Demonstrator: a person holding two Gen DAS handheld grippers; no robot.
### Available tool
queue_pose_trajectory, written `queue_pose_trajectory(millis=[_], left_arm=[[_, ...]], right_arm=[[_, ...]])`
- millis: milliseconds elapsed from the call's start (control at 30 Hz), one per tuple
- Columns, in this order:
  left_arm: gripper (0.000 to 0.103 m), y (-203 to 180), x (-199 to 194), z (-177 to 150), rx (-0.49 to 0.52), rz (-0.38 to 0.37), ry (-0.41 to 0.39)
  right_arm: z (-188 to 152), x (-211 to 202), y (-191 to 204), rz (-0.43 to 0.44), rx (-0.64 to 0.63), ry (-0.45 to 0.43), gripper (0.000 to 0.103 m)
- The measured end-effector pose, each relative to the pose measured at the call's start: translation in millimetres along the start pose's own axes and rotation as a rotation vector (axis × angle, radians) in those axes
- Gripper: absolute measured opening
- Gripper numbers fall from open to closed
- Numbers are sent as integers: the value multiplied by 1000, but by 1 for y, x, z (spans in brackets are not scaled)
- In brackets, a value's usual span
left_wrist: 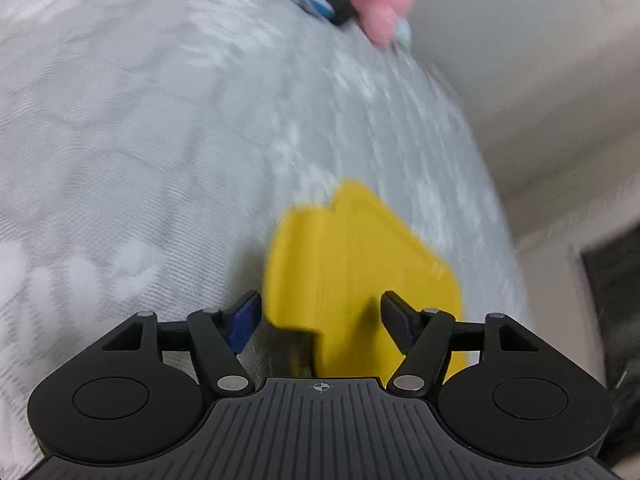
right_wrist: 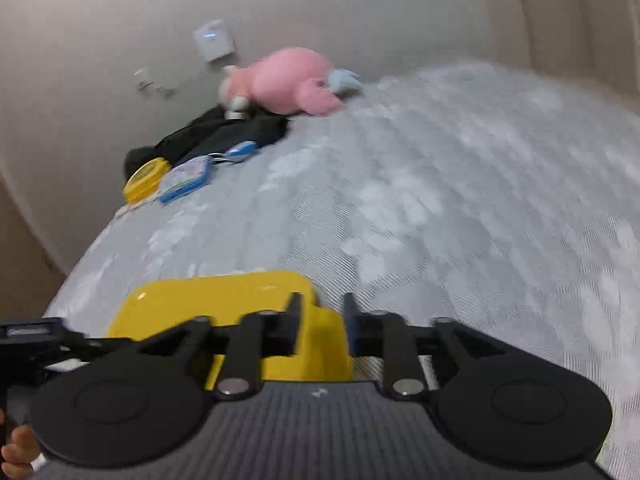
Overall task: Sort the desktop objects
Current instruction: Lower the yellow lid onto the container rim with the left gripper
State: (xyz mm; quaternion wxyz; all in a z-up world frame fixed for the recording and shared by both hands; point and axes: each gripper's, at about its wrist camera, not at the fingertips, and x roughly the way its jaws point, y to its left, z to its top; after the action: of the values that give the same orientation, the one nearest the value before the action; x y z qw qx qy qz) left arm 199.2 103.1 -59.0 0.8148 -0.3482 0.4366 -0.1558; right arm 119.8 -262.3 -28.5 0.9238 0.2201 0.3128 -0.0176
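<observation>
A flat yellow plastic tray [left_wrist: 360, 264] lies on the grey patterned mattress [left_wrist: 140, 140]. My left gripper [left_wrist: 320, 318] is open just above the tray's near edge, its fingers apart on either side. In the right wrist view my right gripper [right_wrist: 320, 320] is shut on the tab of the yellow tray [right_wrist: 224, 300], with both pads pressed against it. Far off lie a pink plush toy [right_wrist: 292, 80], a blue-edged card case [right_wrist: 186, 180], a round yellow tin [right_wrist: 146, 178] and a blue item [right_wrist: 240, 151].
A black cloth [right_wrist: 224, 132] lies under the small items near the wall. A beige wall [right_wrist: 100, 40] with a white socket [right_wrist: 214, 40] borders the mattress. The left gripper's arm [right_wrist: 36, 340] shows at the left edge. A dark box [left_wrist: 612, 280] stands beside the bed.
</observation>
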Motion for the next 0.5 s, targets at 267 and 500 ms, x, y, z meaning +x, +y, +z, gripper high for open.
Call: queue_pose_trajectory(millis=[267,500], left_arm=[[74,7,13,6,-29,48,3],[69,-1,21,-3,13,27,56]], right_arm=[[-10,36,-47,204,410,237,48],[4,11,-36,215,303,89,37]])
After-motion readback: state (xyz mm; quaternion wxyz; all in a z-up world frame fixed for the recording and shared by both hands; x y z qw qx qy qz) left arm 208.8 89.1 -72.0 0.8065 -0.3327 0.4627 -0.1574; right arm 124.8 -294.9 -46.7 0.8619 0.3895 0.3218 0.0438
